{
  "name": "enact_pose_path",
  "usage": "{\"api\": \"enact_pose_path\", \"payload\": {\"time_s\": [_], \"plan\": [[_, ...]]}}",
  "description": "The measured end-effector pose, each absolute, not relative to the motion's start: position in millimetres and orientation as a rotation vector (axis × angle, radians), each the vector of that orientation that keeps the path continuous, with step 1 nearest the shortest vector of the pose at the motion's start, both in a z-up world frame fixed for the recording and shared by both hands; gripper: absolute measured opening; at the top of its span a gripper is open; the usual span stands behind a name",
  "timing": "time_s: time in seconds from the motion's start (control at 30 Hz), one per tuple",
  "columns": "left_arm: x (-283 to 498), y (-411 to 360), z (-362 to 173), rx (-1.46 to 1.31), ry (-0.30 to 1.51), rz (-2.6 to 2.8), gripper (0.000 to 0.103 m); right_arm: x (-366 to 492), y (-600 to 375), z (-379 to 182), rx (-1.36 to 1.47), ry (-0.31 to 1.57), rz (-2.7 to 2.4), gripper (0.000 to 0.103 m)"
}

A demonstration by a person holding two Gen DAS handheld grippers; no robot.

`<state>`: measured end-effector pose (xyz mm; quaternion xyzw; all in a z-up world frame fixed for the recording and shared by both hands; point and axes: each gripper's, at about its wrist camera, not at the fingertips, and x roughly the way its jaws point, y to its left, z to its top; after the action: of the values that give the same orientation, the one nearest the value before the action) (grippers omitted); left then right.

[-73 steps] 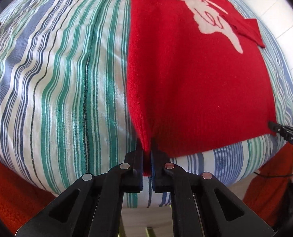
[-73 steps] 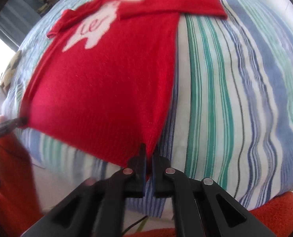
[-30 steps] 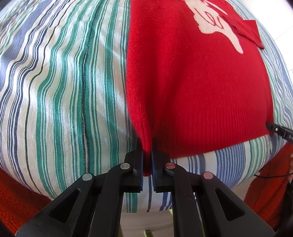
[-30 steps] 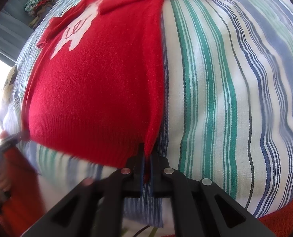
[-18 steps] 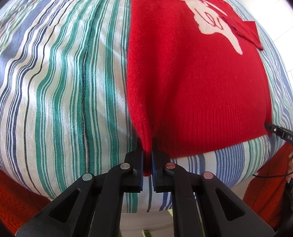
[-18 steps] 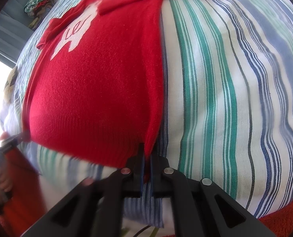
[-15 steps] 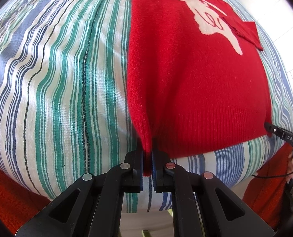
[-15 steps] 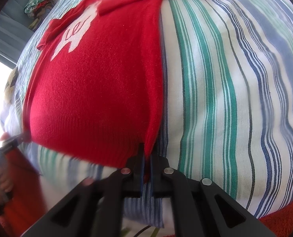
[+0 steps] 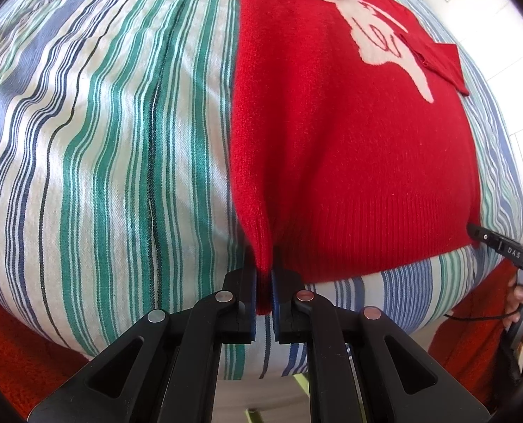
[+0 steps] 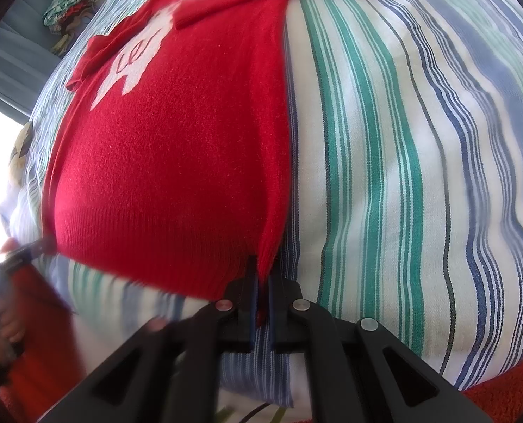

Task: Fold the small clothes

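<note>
Two tools (image 9: 264, 292) (image 10: 263, 296) pinch one red sweater (image 9: 349, 148).

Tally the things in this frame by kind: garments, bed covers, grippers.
Garments: 1, the red sweater
Striped covers: 1, the striped sheet
Grippers: 2, left gripper and right gripper, each shut on a hem corner of the sweater
Total: 4
</note>
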<state>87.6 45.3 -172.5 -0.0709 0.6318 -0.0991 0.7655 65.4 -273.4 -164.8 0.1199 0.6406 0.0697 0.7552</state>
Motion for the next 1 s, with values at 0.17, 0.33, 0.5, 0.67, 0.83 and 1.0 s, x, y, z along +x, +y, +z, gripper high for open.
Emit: {"api": "enact_pose_path", "payload": {"time_s": [0.17, 0.33, 0.5, 0.67, 0.83, 1.0], "plan": [[87, 43, -170, -0.131, 1.37, -0.209, 0.009, 66, -276, -164, 0.271, 1.401, 0.153, 0.002], [74, 10, -159, 0.115, 1.319, -0.163, 0.02, 64, -263, -154, 0.181, 1.398, 0.123, 0.006], [51, -3, -152, 0.309, 1.319, -0.092, 0.088, 57, -257, -142, 0.118, 1.411, 0.101, 0.032], [36, 43, -114, 0.154, 1.29, -0.047, 0.085, 44, -282, -112, 0.07, 1.45, 0.125, 0.049], [55, 99, -86, -0.052, 1.214, 0.109, 0.086, 92, -296, -31, -0.223, 1.244, 0.095, 0.049], [65, 124, -85, -0.217, 1.21, 0.184, 0.086, 188, -241, -22, -0.313, 1.055, 0.326, 0.049]]}}
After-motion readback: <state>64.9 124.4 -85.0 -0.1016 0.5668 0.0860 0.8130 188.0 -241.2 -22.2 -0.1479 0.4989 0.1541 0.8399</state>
